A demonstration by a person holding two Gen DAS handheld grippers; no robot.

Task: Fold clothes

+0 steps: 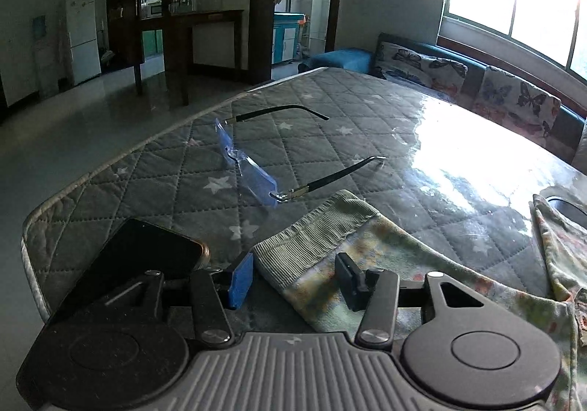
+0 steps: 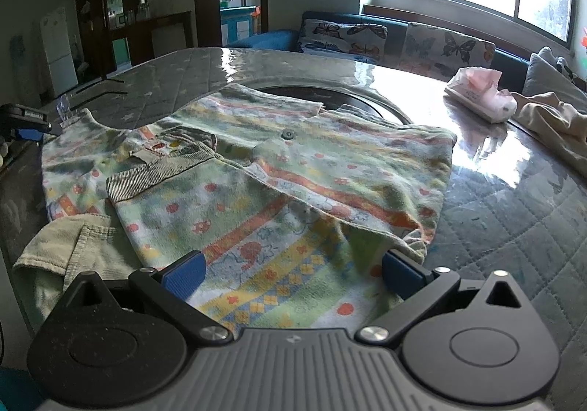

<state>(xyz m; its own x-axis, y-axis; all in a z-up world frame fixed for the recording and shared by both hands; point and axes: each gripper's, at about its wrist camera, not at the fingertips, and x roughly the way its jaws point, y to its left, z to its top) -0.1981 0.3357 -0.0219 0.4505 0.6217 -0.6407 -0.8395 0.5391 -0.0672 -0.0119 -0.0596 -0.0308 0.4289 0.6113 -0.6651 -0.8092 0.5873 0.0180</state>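
Note:
A small patterned child's garment [image 2: 279, 191], pale green with orange stripes and ribbed grey cuffs, lies partly folded on the quilted star table cover [image 2: 513, 227]. My right gripper [image 2: 293, 273] is open, its blue pads low over the garment's near edge. My left gripper [image 1: 293, 282] is open, its fingers on either side of a ribbed cuff [image 1: 312, 231] of the garment's sleeve [image 1: 403, 264]. The left gripper also shows at the far left of the right wrist view [image 2: 25, 121].
Eyeglasses [image 1: 253, 168] with blue lenses lie open on the cover beyond the cuff. A dark phone [image 1: 146, 253] lies at the left by the table edge. A tissue pack [image 2: 480, 91] and beige cloth [image 2: 550, 121] lie at the right. A butterfly-print sofa [image 1: 477, 84] stands behind.

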